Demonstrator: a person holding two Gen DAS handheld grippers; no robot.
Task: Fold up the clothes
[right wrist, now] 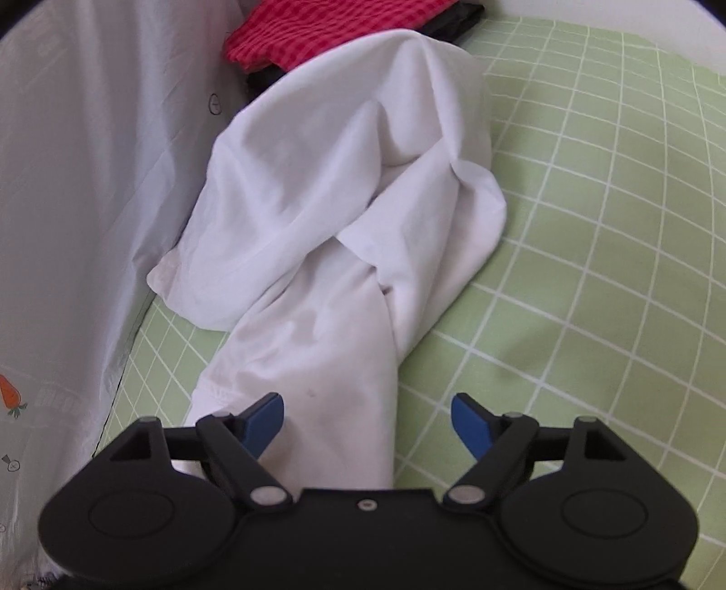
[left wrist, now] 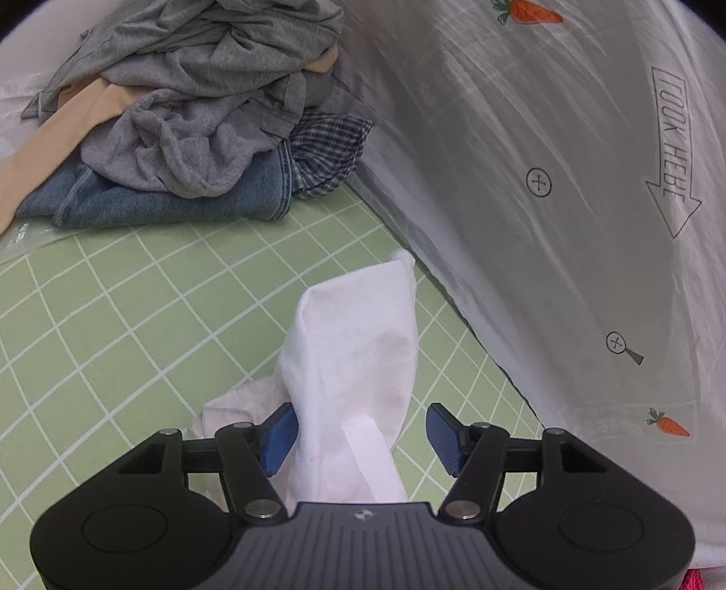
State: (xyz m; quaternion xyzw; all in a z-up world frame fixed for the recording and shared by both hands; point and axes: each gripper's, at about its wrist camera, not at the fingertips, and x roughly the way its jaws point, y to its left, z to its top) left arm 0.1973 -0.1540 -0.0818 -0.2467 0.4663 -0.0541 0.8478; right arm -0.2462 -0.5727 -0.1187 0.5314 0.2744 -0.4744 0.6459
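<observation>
A white garment printed with carrots and an arrow lies spread over the green grid mat. A bunched white sleeve-like fold runs from it back between the blue pads of my left gripper. It brushes the left pad, while the right pad stands apart, so the jaws are open. In the right wrist view, a twisted white fold leads down between the pads of my right gripper. That gripper is wide open, with the cloth near its left pad only. The printed white cloth fills the left side.
A pile of unfolded clothes, grey tops over blue jeans and a checked shirt, sits at the far left. A red checked cloth on a dark garment lies beyond the white fold. Bare green mat extends right.
</observation>
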